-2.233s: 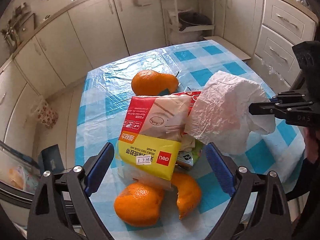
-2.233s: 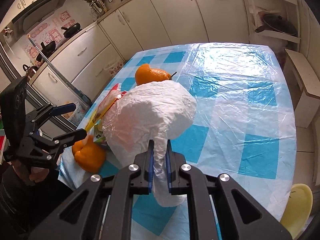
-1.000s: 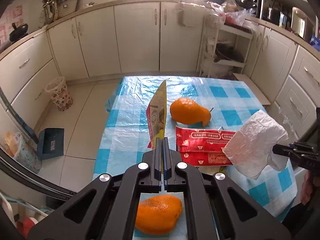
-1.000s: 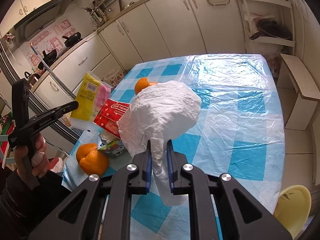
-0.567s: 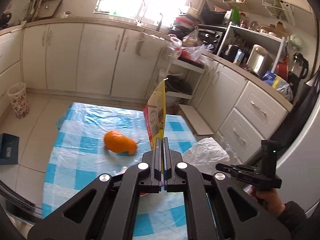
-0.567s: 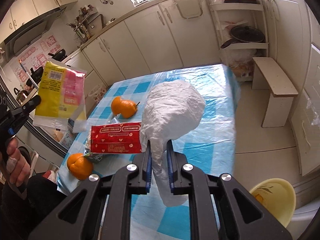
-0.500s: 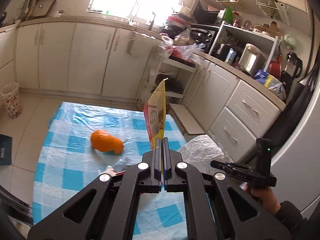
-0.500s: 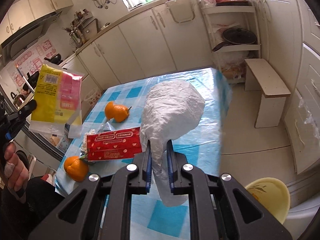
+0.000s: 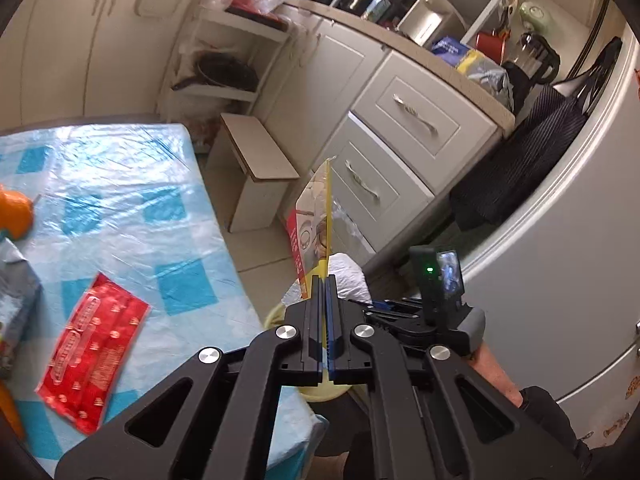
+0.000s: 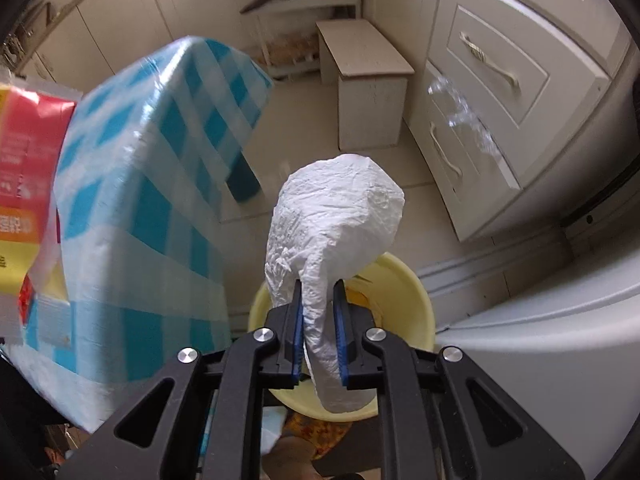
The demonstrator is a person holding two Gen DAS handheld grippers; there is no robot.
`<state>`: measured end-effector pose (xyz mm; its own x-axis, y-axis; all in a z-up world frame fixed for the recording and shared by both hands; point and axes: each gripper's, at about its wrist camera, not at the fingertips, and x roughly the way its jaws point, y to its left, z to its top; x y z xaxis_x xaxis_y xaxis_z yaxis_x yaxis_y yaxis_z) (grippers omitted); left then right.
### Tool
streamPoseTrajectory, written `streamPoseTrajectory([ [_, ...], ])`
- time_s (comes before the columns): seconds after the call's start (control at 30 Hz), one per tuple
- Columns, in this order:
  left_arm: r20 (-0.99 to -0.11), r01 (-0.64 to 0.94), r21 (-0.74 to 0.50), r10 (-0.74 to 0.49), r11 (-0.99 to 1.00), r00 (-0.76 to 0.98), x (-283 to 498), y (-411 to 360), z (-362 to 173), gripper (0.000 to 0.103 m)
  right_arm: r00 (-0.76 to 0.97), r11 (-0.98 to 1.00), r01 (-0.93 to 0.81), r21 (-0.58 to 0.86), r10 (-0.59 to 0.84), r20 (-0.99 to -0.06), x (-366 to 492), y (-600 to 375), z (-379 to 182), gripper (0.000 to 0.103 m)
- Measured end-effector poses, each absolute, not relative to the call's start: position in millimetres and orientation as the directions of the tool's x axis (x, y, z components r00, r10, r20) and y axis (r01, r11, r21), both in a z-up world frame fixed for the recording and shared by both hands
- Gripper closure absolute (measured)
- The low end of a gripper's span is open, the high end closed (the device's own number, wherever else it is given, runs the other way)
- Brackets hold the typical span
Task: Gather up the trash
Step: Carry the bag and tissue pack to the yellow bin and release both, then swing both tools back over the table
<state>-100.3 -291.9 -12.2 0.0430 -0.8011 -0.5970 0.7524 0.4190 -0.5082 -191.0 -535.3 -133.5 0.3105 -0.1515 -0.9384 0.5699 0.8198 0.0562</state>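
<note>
Your right claw (image 10: 318, 320) is clamped on the crumpled white tissue (image 10: 336, 216), pointing steeply down so the wad hangs right above the yellow bin (image 10: 416, 300) on the floor beside the counter (image 10: 132, 208), ready to drop. Your left claw (image 9: 325, 320) is pinched tight on the yellow-and-red wrapper (image 9: 316, 216), gripped edge-on and carried out past the counter's edge toward the same bin. The red packet (image 9: 94, 356) and an orange (image 9: 14, 216) lie on the counter, not yet collected.
</note>
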Motion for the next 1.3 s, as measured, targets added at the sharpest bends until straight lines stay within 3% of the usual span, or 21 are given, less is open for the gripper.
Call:
streamPoseTrajectory([
  [0.07,-0.623,0.748,-0.513,-0.782,0.42,0.012,-112,-316,-31,0.101,0.242,0.812,0.582,0.05,-0.114,-0.964,-190,-544,-159,0.089],
  [0.1,-0.634,0.745,-0.517,-0.774,0.421,-0.002,-116,-325,-39,0.101,0.215,0.808,0.588,0.049,-0.098,-0.972,-191,-548,-169,0.084],
  [0.2,-0.671,0.736,-0.517,-0.74,0.437,-0.032,-129,-348,-64,0.101,0.167,0.802,0.597,0.023,-0.097,-0.981,-192,-552,-184,0.048],
  [0.23,-0.687,0.734,-0.512,-0.726,0.445,-0.039,-134,-355,-73,0.101,0.176,0.795,0.606,0.018,-0.113,-0.978,-194,-554,-180,0.045],
  [0.43,-0.752,0.718,-0.492,-0.656,0.493,-0.065,-156,-381,-110,0.101,0.394,0.672,0.729,0.129,-0.259,-0.882,-227,-580,-116,0.039],
  [0.53,-0.783,0.711,-0.475,-0.617,0.518,-0.073,-166,-398,-125,0.101,0.541,0.671,0.71,0.215,-0.325,-0.775,-236,-576,-75,0.03],
  [0.7,-0.828,0.703,-0.444,-0.554,0.556,-0.085,-176,-429,-149,0.1,0.691,0.724,0.622,0.298,-0.33,-0.643,-231,-563,-33,0.029],
  [0.77,-0.837,0.703,-0.44,-0.538,0.559,-0.097,-179,-438,-155,0.091,0.726,0.743,0.593,0.31,-0.326,-0.606,-230,-558,-21,0.027],
  [0.83,-0.84,0.71,-0.428,-0.536,0.56,-0.085,-182,-440,-154,0.069,0.743,0.756,0.581,0.303,-0.34,-0.577,-225,-553,-9,0.022],
  [0.9,-0.841,0.72,-0.412,-0.538,0.558,-0.064,-185,-439,-150,0.059,0.75,0.764,0.573,0.296,-0.344,-0.564,-219,-551,-4,0.022],
  [1.3,-0.815,0.721,-0.416,-0.578,0.554,-0.025,-175,-390,-113,0.046,0.77,0.8,0.541,0.258,-0.349,-0.534,-212,-527,14,0.018],
])
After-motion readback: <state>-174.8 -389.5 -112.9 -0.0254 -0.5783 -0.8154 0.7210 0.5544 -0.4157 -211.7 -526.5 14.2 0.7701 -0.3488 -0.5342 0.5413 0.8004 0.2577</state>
